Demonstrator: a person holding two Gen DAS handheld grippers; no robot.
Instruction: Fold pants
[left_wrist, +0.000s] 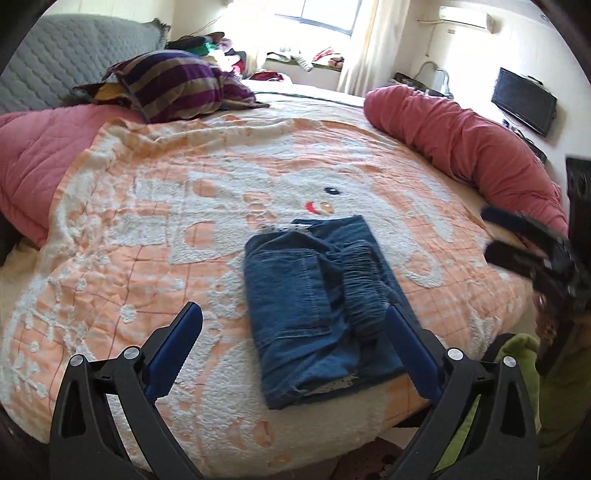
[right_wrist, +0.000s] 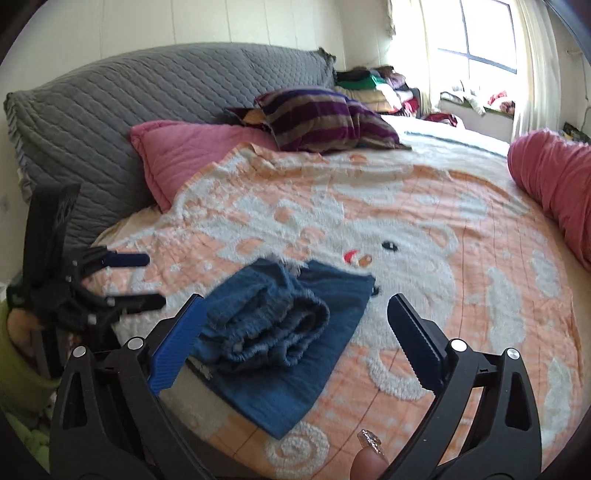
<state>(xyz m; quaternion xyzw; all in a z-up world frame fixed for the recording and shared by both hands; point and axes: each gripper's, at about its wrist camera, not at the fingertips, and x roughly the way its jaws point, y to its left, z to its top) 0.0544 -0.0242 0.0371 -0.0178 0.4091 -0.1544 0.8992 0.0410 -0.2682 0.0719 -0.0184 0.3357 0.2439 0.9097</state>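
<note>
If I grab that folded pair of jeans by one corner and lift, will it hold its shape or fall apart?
The folded jeans would probably unfold: the layers lie loose, with the elastic waistband bunched on top rather than tucked. Denim this thick likely droops rather than staying flat. Pushed across the fluffy blanket, it would likely drag and wrinkle instead of sliding.

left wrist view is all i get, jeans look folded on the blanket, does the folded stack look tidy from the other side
Observer: Not quite. From the right wrist, the jeans show a bunched, rolled waistband end on top of a flat layer.
Operator: is the right claw holding them
Observer: No. The right claw is open, and only its left blue finger is at the denim's edge.
Operator: and my left claw from there
Observer: The left claw is open, above the blanket beside the jeans, gripping nothing.
</note>
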